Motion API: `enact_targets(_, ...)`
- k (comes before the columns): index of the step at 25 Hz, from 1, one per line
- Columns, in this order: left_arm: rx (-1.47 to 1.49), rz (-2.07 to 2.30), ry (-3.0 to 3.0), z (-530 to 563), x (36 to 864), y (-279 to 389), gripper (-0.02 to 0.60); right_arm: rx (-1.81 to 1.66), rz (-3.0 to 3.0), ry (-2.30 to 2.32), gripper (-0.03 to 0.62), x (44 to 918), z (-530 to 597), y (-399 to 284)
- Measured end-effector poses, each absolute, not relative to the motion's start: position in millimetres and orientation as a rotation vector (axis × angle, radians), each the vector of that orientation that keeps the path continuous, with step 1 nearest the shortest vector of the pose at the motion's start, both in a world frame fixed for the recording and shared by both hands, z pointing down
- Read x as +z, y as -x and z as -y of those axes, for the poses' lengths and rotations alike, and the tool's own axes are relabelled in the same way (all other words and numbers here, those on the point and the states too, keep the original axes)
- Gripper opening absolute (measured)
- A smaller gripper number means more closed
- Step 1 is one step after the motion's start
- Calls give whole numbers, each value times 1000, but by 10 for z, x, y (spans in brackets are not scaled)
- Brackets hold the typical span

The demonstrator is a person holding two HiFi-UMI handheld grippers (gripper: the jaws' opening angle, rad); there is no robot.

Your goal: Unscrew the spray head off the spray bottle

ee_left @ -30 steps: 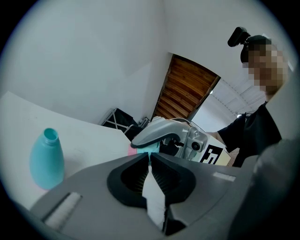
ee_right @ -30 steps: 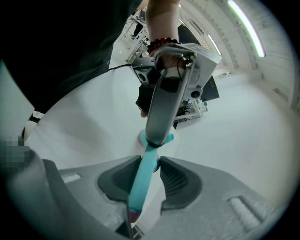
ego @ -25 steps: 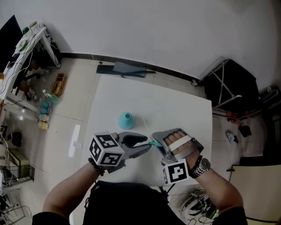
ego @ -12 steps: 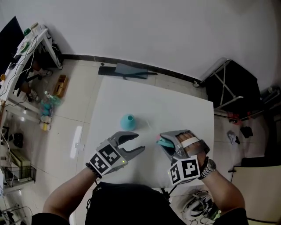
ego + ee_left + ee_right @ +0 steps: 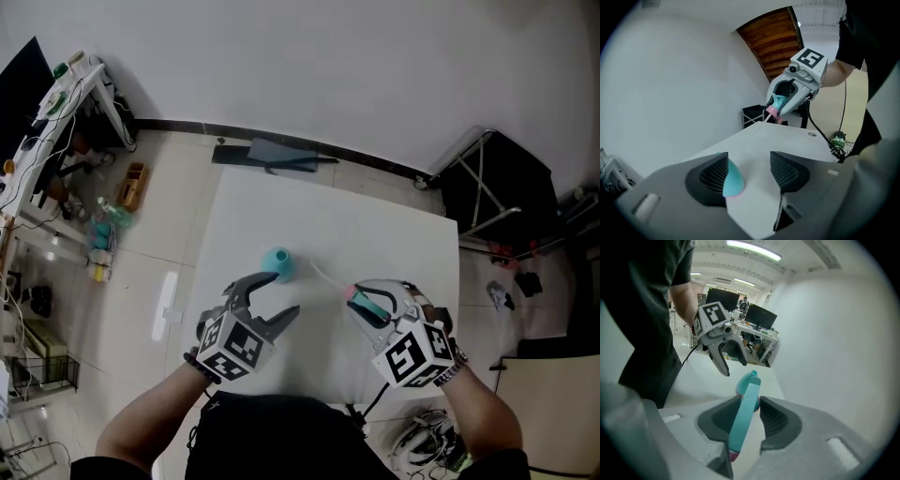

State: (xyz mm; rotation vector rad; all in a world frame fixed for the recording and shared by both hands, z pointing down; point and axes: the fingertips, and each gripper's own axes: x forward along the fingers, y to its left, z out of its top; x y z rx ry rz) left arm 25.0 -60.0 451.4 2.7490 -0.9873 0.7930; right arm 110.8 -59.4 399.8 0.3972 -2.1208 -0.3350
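Observation:
A small teal bottle (image 5: 277, 263) stands upright on the white table (image 5: 375, 234) with its neck bare. My left gripper (image 5: 277, 295) is just in front of it, open; its jaws have just been opening and nothing is pressed between them. In the left gripper view the bottle (image 5: 732, 178) shows beside the left finger, partly hidden by it. My right gripper (image 5: 364, 305) is shut on the teal and pink spray head (image 5: 367, 302), held above the table right of the bottle. A thin tube (image 5: 323, 274) trails from it. The spray head (image 5: 744, 416) lies lengthwise between the right jaws, the bottle (image 5: 749, 380) beyond.
A black folding frame (image 5: 492, 178) stands on the floor past the table's right side. A dark flat sheet (image 5: 277, 152) lies by the far edge. A cluttered desk (image 5: 56, 103) is at the far left, and cables (image 5: 422, 441) lie at the lower right.
The two grippers met tip to tip at the spray head; now they are apart. The left has opened wider and swung toward the bottle. The right has rolled and drawn right with the spray head.

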Motion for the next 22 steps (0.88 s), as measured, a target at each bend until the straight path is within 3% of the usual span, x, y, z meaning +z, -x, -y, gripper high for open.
enact_targets(9, 856, 1196, -2666, 841, 4731, 16, 437, -83, 2293, -452, 117, 3758, 629, -974)
enact_targets(22, 921, 1152, -2563, 1064, 5326, 57, 479, 20, 2327, -468, 117, 3619, 659, -755)
